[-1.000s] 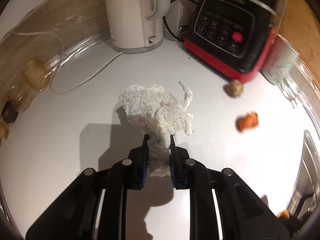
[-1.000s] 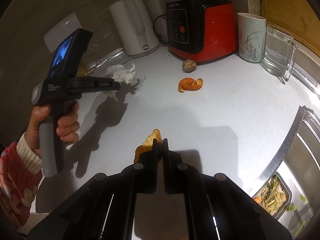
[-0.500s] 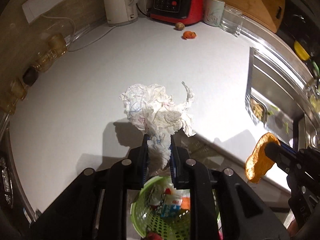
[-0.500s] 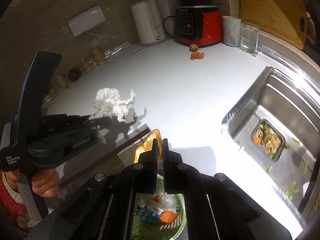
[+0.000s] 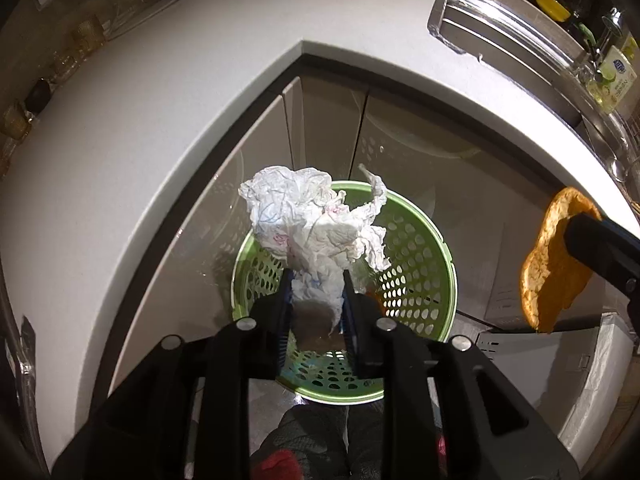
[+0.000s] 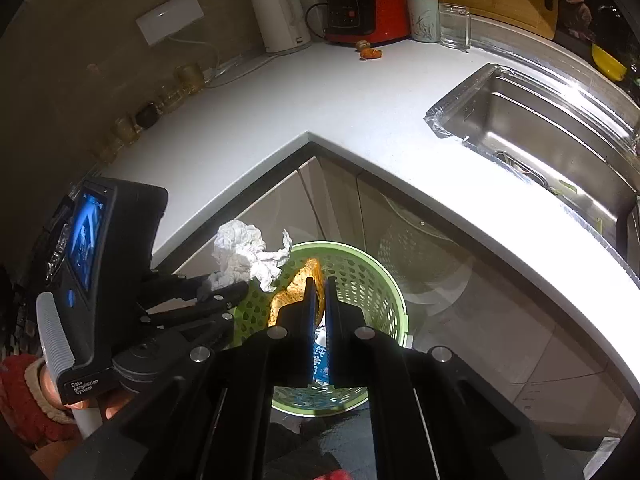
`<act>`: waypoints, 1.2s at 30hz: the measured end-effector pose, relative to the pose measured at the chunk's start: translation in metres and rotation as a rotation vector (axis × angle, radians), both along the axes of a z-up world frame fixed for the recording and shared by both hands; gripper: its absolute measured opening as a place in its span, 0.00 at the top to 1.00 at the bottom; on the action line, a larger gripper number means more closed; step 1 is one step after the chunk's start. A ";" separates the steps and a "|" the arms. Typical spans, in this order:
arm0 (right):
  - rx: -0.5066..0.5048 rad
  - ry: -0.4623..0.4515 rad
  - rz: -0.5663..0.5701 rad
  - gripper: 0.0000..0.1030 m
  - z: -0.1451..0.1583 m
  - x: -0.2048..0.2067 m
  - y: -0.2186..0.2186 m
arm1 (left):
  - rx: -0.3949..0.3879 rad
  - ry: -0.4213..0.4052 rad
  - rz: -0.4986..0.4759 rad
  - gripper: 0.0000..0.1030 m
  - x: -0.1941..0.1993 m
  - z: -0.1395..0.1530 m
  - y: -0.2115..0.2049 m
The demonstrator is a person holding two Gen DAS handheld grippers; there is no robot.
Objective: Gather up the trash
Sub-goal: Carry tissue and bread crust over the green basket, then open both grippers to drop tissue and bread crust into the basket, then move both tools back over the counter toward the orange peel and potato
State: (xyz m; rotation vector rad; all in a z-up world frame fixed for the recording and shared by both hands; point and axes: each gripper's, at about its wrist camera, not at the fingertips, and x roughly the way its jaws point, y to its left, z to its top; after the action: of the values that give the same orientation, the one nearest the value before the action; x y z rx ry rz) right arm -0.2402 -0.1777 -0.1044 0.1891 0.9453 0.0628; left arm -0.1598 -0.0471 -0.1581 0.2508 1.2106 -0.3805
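My left gripper (image 5: pixel 316 280) is shut on a crumpled white paper tissue (image 5: pixel 312 220) and holds it over a green perforated trash basket (image 5: pixel 416 264) on the floor. My right gripper (image 6: pixel 318 282) is shut on an orange peel (image 6: pixel 298 284) above the same basket (image 6: pixel 372 280). The peel (image 5: pixel 552 260) and the right gripper show at the right of the left wrist view. The tissue (image 6: pixel 248 254) and the left gripper show at the left of the right wrist view. The basket holds other trash, partly hidden.
A white L-shaped counter (image 6: pixel 280 108) wraps round the basket, with cabinet doors (image 5: pixel 420 152) below. At the far corner lie a small orange peel (image 6: pixel 370 54) and a brown lump (image 6: pixel 363 44), by a red appliance (image 6: pixel 366 12), kettle (image 6: pixel 280 14), cup and glass. A steel sink (image 6: pixel 540 128) is on the right.
Both grippers have drawn back off the counter and now hang over the green basket, each still holding its piece. The counter corner now lies far ahead.
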 end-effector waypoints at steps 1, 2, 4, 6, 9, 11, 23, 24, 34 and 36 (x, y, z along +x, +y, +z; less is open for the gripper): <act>-0.002 -0.001 -0.004 0.95 0.000 -0.002 0.000 | 0.006 0.011 -0.008 0.60 -0.002 -0.002 -0.001; -0.004 -0.002 -0.008 0.95 0.000 -0.004 0.001 | 0.015 0.013 -0.010 0.52 -0.006 -0.003 -0.001; -0.006 -0.001 -0.010 0.95 0.000 -0.008 0.002 | 0.027 -0.011 -0.013 0.36 -0.009 -0.001 -0.001; -0.010 -0.002 -0.012 0.95 0.000 -0.009 0.003 | 0.031 -0.030 -0.018 0.30 -0.011 0.004 0.000; -0.015 -0.003 -0.012 0.95 0.001 -0.010 0.006 | 0.017 -0.040 -0.008 0.26 -0.009 0.013 0.004; -0.019 -0.004 -0.009 0.95 0.001 -0.010 0.007 | 0.013 -0.046 0.001 0.23 -0.007 0.019 0.009; -0.048 0.032 0.042 0.72 -0.020 0.017 0.026 | -0.017 -0.183 0.092 0.11 0.003 0.080 0.054; -0.050 0.034 0.041 0.46 -0.020 0.019 0.028 | -0.016 -0.188 0.098 0.11 0.004 0.082 0.057; -0.126 -0.024 -0.051 0.07 0.010 0.034 0.014 | -0.046 -0.193 0.150 0.11 0.022 0.093 0.068; -0.128 -0.031 -0.065 0.05 0.017 0.038 0.008 | -0.055 -0.198 0.153 0.11 0.026 0.096 0.068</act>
State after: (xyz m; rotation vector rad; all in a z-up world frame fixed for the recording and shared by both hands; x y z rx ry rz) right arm -0.2025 -0.1697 -0.0879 0.1004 0.9089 -0.0546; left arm -0.1338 0.0207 -0.0620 0.1440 1.0158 -0.2490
